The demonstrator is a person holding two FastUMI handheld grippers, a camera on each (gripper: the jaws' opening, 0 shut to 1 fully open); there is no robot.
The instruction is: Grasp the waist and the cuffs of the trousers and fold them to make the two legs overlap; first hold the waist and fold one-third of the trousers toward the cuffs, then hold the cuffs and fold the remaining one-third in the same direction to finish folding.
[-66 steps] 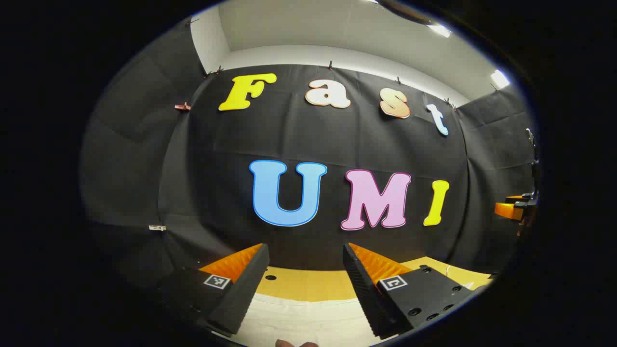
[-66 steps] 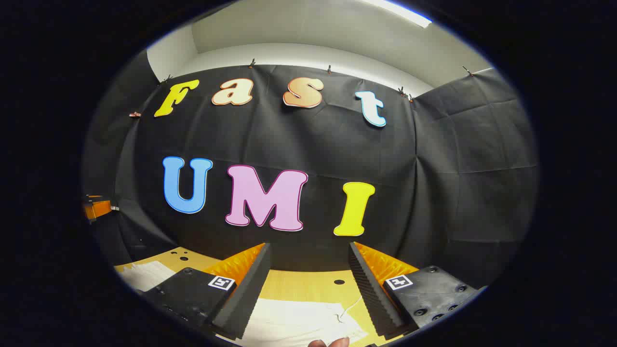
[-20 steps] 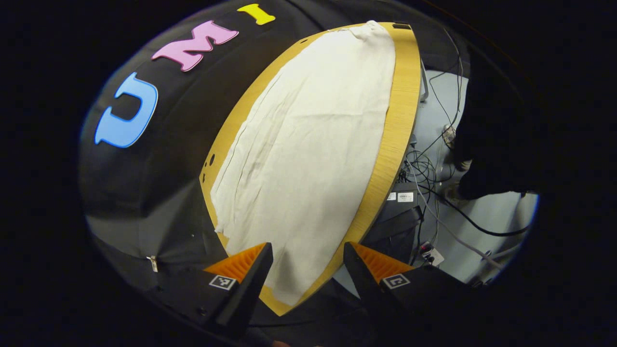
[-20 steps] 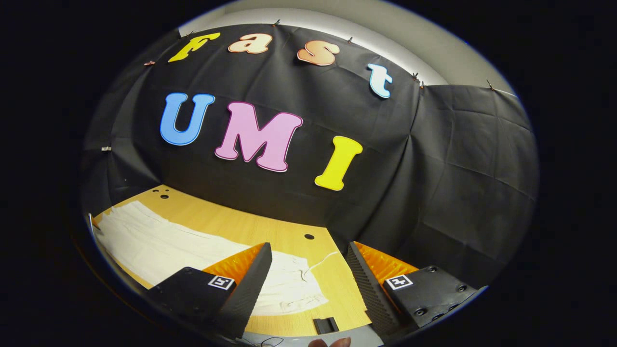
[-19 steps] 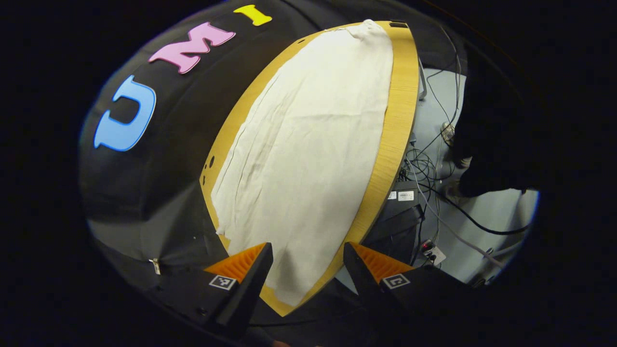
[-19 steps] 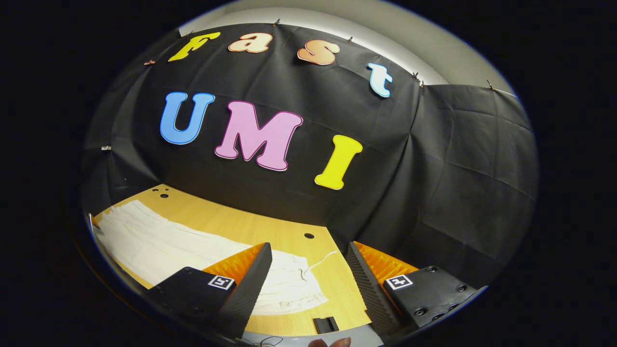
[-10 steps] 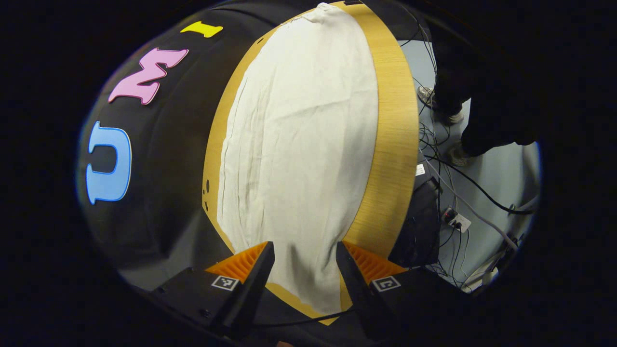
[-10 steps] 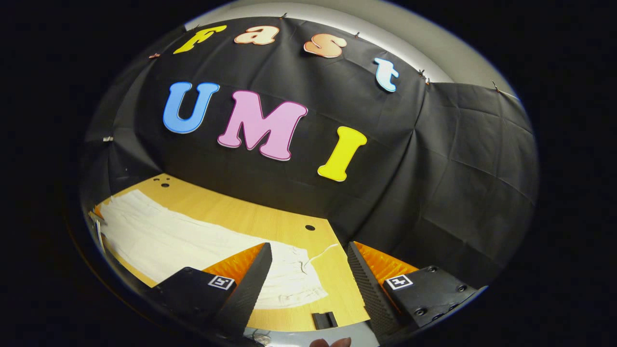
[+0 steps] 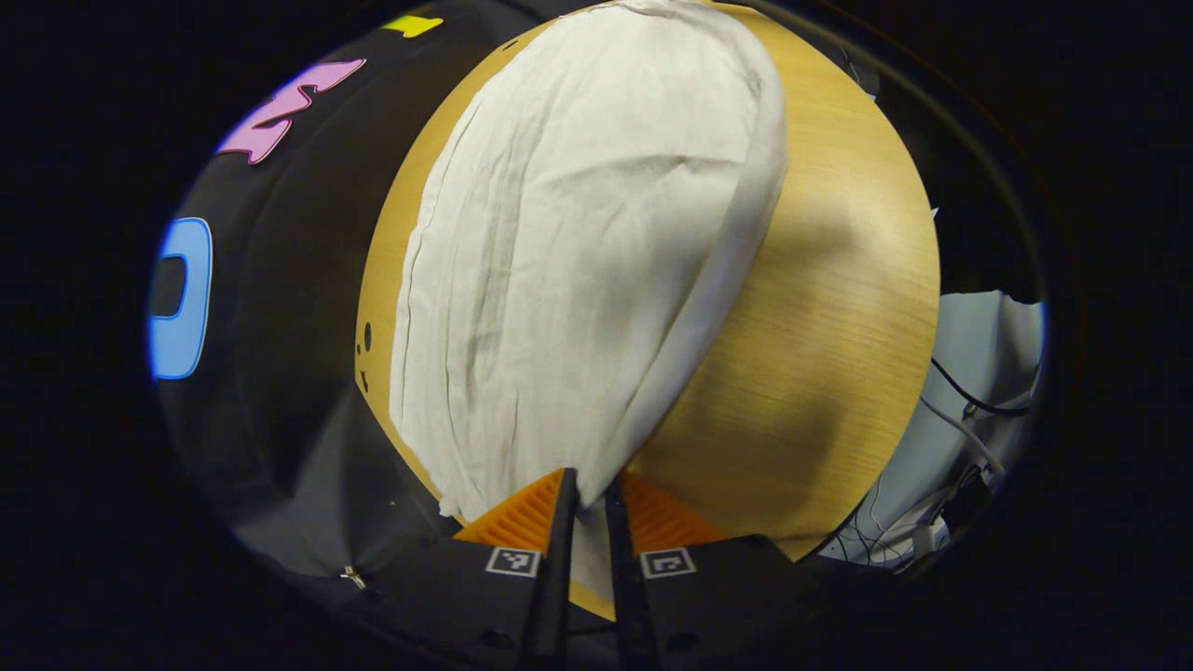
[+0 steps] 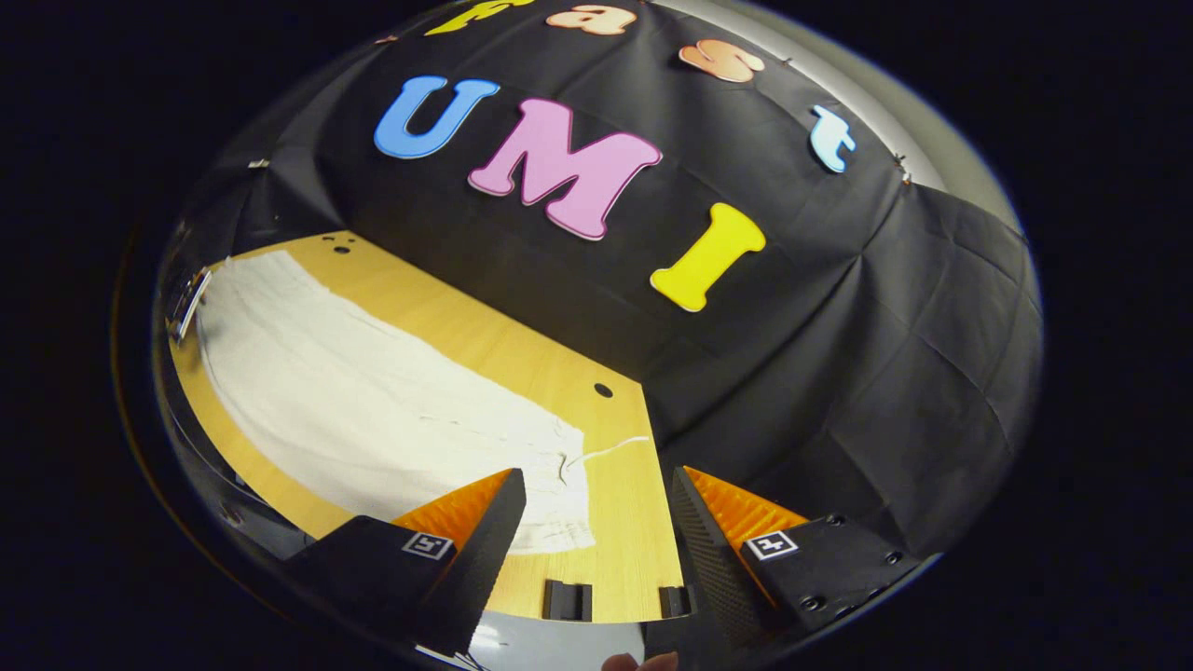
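you are pinching the near corner of the trousers (image 9: 559, 252) with your left gripper (image 9: 587, 508), its two fingers pressed together on the cloth at the bottom of the left gripper view. the cream-white trousers are lying lengthwise along the wooden table (image 9: 820, 326), running away from that gripper toward the far end, with the long edge on the right side curling up a little where the cloth is being gripped. fine creases and a long seam line are running down the left side of the fabric, and a soft shadow is falling on the bare wood just beside the raised edge. cables (image 9: 960, 410) are trailing on the pale floor beyond the table's right edge.

in the right gripper view, your right gripper (image 10: 596, 531) is hovering with its fingers spread wide, touching nothing, just above the waist end of the trousers (image 10: 373, 401). the waistband is lying flat and gathered near the table's (image 10: 643, 559) corner, a thin white drawstring (image 10: 606, 447) is straggling off it across the wood, and the legs are stretching away to the left. a small round hole (image 10: 603, 390) is showing in the tabletop near the black cloth wall (image 10: 839, 373).
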